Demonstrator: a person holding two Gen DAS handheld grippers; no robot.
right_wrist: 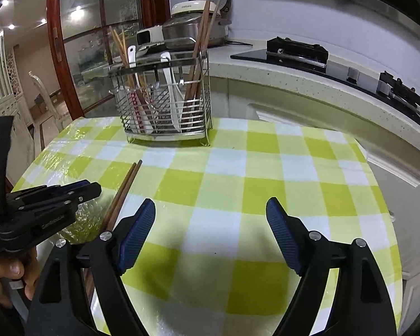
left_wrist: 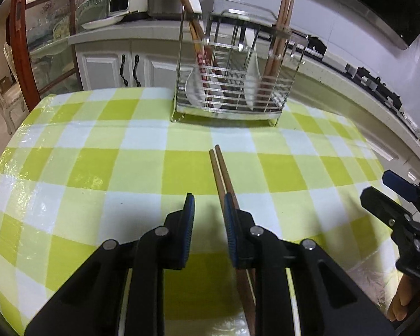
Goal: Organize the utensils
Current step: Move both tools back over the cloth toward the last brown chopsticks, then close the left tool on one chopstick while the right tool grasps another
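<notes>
A pair of brown wooden chopsticks lies on the green-checked tablecloth, pointing toward a wire utensil caddy. The caddy holds chopsticks and white spoons. My left gripper is open and empty; the chopsticks run under its right finger, not between the jaws. In the right wrist view the chopsticks lie left of my right gripper, which is open wide and empty above the cloth. The caddy stands at the table's far side. The left gripper shows at the left edge.
The table's rounded edge runs close on the right. Behind it is a white counter with a stove and a rice cooker. White cabinets and a glass door stand beyond the table. The right gripper shows at the right.
</notes>
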